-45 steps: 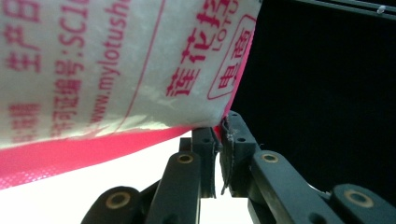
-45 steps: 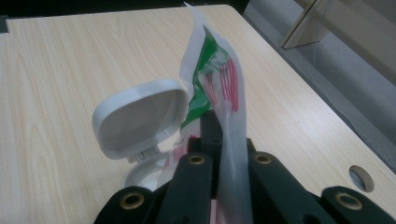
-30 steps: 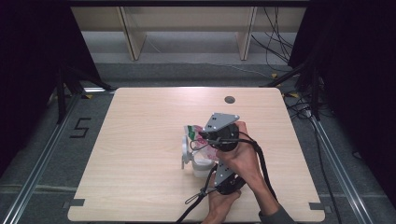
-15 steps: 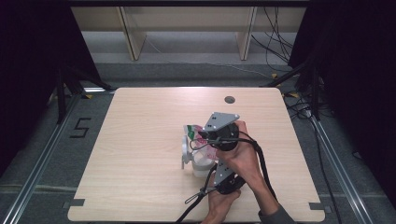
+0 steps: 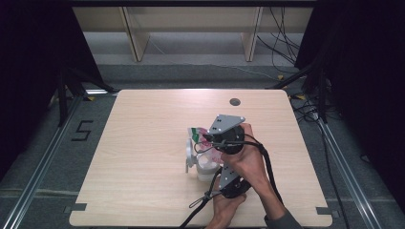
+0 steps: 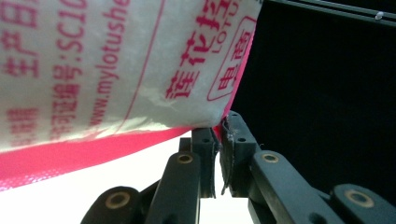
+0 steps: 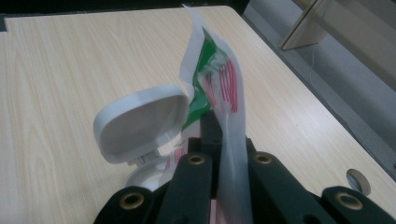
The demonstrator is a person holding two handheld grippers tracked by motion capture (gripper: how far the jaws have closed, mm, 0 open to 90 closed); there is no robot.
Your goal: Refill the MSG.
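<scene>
A white plastic bag (image 5: 199,135) with pink print and a green patch is held upright over a small white container (image 5: 206,168), whose flip lid (image 5: 189,153) stands open to the left. My right gripper (image 5: 206,140), under its grey plate, is shut on the bag's upper part. In the right gripper view the bag (image 7: 215,79) rises from between the jaws of my right gripper (image 7: 223,122), with the lid (image 7: 140,122) to the left. From the near side, my left gripper (image 5: 220,172) is shut on the bag's pink lower edge (image 6: 116,88), pinched at the tips (image 6: 219,129).
The pale wooden table (image 5: 143,143) has a round cable hole (image 5: 234,101) near its far edge. The person's hands and cables cross the near right part. Dark curtains stand on both sides, with a wooden shelf frame (image 5: 133,33) beyond the table.
</scene>
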